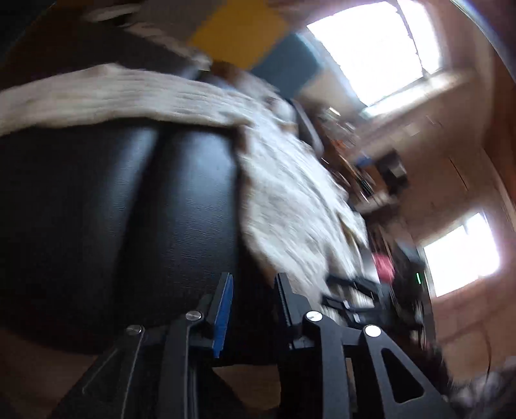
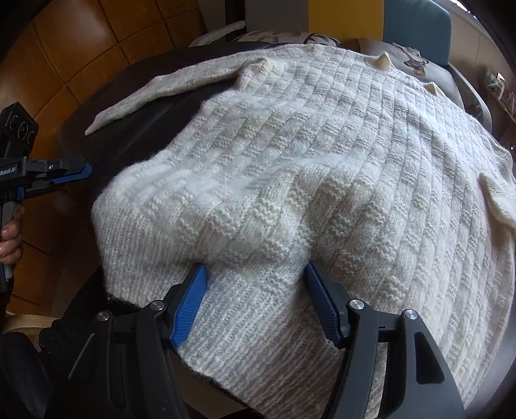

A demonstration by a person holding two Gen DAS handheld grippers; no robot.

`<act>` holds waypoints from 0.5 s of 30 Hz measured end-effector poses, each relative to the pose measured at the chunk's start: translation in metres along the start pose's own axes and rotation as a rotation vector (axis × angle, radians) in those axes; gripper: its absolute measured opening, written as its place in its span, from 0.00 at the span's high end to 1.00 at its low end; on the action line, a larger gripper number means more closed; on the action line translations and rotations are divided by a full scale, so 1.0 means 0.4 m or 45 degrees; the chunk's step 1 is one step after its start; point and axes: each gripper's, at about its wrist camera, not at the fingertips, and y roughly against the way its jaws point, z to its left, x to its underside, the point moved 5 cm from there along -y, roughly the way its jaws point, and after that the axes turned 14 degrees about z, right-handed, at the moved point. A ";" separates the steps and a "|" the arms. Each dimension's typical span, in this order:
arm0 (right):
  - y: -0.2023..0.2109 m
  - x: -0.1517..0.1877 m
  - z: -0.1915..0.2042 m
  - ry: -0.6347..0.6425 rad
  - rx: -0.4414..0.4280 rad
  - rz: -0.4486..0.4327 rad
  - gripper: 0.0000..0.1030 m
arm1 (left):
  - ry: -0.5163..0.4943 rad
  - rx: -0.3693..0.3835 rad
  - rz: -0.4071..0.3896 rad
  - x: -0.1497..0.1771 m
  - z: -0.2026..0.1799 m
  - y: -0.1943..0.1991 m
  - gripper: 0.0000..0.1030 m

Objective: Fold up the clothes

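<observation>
A white and grey checker-knit sweater (image 2: pixel 322 161) lies spread over a black leather cushion (image 2: pixel 135 122), one sleeve (image 2: pixel 167 87) stretched out to the far left. My right gripper (image 2: pixel 255 267) is open, its blue pads on either side of a raised fold just above the ribbed hem. My left gripper (image 2: pixel 85 169) hovers off the cushion's left edge, clear of the cloth. In the blurred left wrist view the left gripper (image 1: pixel 254 277) shows a narrow gap with nothing in it, facing the cushion (image 1: pixel 129 209) and the sweater (image 1: pixel 290 193).
An orange tiled floor (image 2: pixel 80 48) surrounds the cushion. A blue chair (image 2: pixel 416 29) and a printed pillow (image 2: pixel 412 61) stand behind the sweater. A person's hand (image 2: pixel 11 232) holds the left gripper's handle. Bright windows (image 1: pixel 371 48) fill the left wrist view's right side.
</observation>
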 end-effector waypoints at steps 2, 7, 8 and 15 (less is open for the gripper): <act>0.002 0.005 0.006 0.000 0.000 -0.002 0.35 | -0.078 0.044 0.060 0.007 -0.020 -0.029 0.74; -0.001 0.001 0.001 0.001 0.012 0.001 0.35 | -0.223 0.152 0.176 0.022 -0.057 -0.083 0.70; -0.002 -0.001 0.002 0.001 0.015 0.002 0.35 | -0.217 0.173 0.176 0.023 -0.057 -0.083 0.70; -0.007 -0.008 0.007 -0.001 0.031 0.017 0.35 | -0.202 0.240 0.160 -0.018 -0.051 -0.110 0.68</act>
